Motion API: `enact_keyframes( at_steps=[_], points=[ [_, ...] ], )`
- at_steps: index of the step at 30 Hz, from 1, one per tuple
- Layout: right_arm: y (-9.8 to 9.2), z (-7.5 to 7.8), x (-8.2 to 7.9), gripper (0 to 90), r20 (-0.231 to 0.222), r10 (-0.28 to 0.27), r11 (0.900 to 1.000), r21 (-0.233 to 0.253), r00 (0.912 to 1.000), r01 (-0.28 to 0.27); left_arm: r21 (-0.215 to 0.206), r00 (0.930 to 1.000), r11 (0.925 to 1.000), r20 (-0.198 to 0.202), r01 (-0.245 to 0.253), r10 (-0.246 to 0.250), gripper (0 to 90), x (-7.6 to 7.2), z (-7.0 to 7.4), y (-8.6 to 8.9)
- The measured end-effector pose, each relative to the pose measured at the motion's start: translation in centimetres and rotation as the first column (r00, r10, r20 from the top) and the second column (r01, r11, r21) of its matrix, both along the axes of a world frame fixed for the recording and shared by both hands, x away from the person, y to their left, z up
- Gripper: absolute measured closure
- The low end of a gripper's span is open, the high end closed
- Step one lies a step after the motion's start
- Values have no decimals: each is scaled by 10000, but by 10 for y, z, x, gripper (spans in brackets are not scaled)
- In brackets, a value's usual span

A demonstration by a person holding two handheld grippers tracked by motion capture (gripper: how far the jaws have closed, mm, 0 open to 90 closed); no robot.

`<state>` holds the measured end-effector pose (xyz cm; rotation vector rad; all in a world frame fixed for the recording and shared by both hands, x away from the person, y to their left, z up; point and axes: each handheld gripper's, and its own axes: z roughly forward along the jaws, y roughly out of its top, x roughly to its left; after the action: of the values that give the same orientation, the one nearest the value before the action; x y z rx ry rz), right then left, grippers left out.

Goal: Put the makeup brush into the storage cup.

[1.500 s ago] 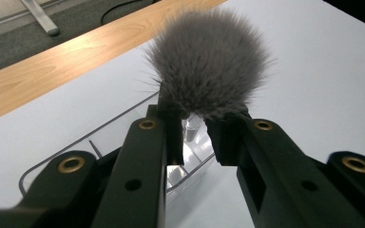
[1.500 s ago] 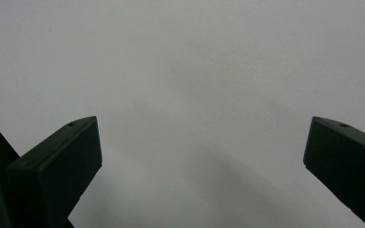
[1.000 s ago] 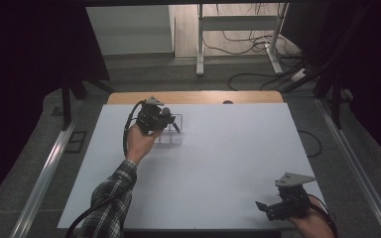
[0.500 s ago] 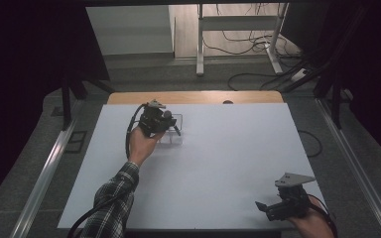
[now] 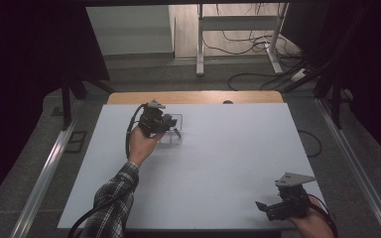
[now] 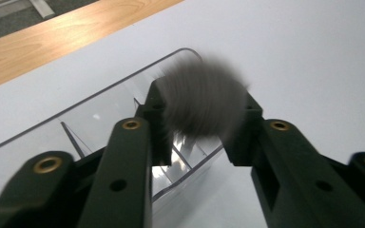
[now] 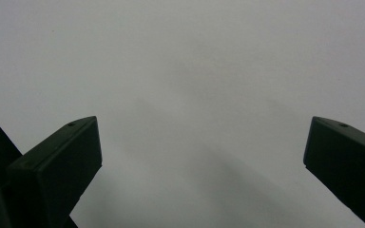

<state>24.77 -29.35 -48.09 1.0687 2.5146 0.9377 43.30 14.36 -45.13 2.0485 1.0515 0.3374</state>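
In the high view, the left gripper (image 5: 171, 125) hangs over a clear plastic organiser (image 5: 174, 130) near the far left part of the white counter (image 5: 228, 158), close to the wooden strip (image 5: 198, 97) at its far edge. A push outward could slide the light tray toward that strip. The right gripper (image 5: 273, 208) sits well apart at the near right corner, so open counter lies between them.

In the left gripper view, the fingers (image 6: 154, 118) are closed on a blurred grey fuzzy ball (image 6: 202, 107), held above the end compartment of the organiser (image 6: 95, 123) (the blur suggests it is shaking). I judge the risk to be a release off-centre: the ball could catch a divider or the rim and roll out onto the counter.

In the right gripper view, the fingers (image 7: 62, 156) stand wide apart over bare counter, holding nothing.
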Motion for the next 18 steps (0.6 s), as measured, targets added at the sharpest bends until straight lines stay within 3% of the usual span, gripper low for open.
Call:
enact_keyframes(
  at_steps=[8, 18],
  points=[
    [0, 0, 0, 0, -9, 8, 10000, -18, 10000, -8, -60, 10000, 10000, -6, -51, 51, 507, 1, 3, 1],
    [0, 0, 0, 0, -4, -8, 10000, -18, 10000, 8, -114, 9998, 9998, 93, -185, 186, 259, 1, 5, 6]
  ],
)
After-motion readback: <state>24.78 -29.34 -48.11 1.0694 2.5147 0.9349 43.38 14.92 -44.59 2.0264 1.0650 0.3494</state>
